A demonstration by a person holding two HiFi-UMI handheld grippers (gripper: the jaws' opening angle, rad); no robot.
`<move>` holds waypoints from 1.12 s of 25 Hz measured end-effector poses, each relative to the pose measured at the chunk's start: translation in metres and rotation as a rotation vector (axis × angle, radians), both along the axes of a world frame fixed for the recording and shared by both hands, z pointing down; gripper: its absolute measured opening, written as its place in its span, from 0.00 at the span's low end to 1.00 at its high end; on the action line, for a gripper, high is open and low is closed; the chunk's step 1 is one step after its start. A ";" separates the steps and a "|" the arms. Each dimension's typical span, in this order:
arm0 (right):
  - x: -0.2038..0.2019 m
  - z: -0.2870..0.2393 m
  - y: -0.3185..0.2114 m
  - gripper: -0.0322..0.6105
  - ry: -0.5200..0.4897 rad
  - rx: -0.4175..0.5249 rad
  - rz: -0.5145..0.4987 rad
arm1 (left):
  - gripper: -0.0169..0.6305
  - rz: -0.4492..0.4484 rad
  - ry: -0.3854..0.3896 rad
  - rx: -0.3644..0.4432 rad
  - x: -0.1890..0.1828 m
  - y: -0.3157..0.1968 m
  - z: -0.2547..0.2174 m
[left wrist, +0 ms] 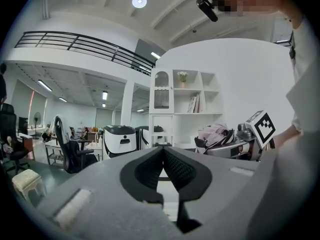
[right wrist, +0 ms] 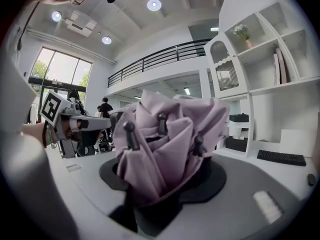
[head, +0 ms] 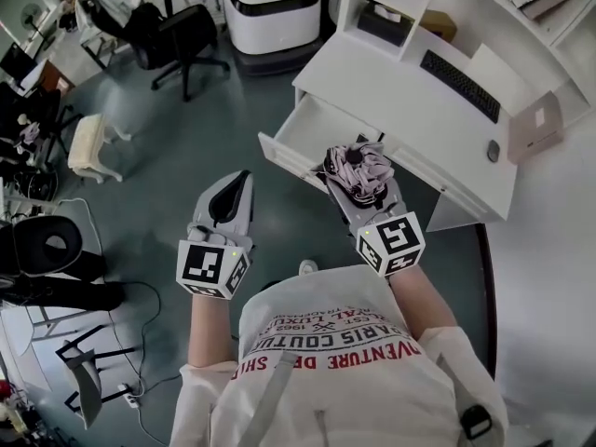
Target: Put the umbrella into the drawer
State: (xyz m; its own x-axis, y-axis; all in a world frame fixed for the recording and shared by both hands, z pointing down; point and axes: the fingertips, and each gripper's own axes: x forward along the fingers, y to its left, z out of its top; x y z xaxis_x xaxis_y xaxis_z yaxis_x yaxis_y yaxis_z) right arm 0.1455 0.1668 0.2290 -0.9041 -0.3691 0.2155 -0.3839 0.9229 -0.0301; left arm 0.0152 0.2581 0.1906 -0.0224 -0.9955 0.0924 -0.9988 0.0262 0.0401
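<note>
A folded pale-pink umbrella (head: 358, 173) sits clamped in my right gripper (head: 358, 177); its folds and dark rib tips fill the right gripper view (right wrist: 167, 144), and it also shows in the left gripper view (left wrist: 216, 135). The gripper hangs at the front edge of the open white drawer (head: 312, 130) of the white desk (head: 447, 128). My left gripper (head: 231, 194) hangs over the floor to the left of the drawer, with its dark pads (left wrist: 172, 170) touching at the tips and nothing between them.
On the desk are a black keyboard (head: 458, 84), a mouse (head: 493, 151) and a pinkish box (head: 535, 127). A white shelf unit (head: 391, 3) stands behind. A black office chair (head: 172, 40), a white stool (head: 93, 147) and a white machine (head: 270, 12) stand on the grey floor.
</note>
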 end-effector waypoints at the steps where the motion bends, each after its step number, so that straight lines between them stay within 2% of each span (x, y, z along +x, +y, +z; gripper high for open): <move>1: -0.003 0.001 -0.010 0.40 0.002 -0.002 0.007 | 0.04 0.014 -0.004 -0.003 -0.002 -0.012 0.000; 8: -0.024 0.019 -0.069 0.40 0.041 -0.036 0.085 | 0.04 0.121 0.015 -0.041 -0.024 -0.088 0.018; 16: -0.056 0.056 -0.145 0.40 0.109 -0.082 0.225 | 0.04 0.310 0.041 -0.067 -0.059 -0.198 0.041; 22: -0.081 0.126 -0.179 0.40 0.227 -0.178 0.271 | 0.04 0.475 0.054 -0.122 -0.073 -0.264 0.081; 28: -0.101 0.217 -0.208 0.40 0.379 -0.245 0.239 | 0.04 0.607 0.099 -0.175 -0.078 -0.308 0.145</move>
State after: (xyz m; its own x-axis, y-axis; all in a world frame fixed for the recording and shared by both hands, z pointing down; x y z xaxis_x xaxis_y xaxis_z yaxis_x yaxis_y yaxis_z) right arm 0.0450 -0.0412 0.4463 -0.6420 -0.4535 0.6182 -0.6095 0.7910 -0.0526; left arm -0.0633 -0.0494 0.3361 0.5574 -0.7984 0.2277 -0.8299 -0.5283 0.1790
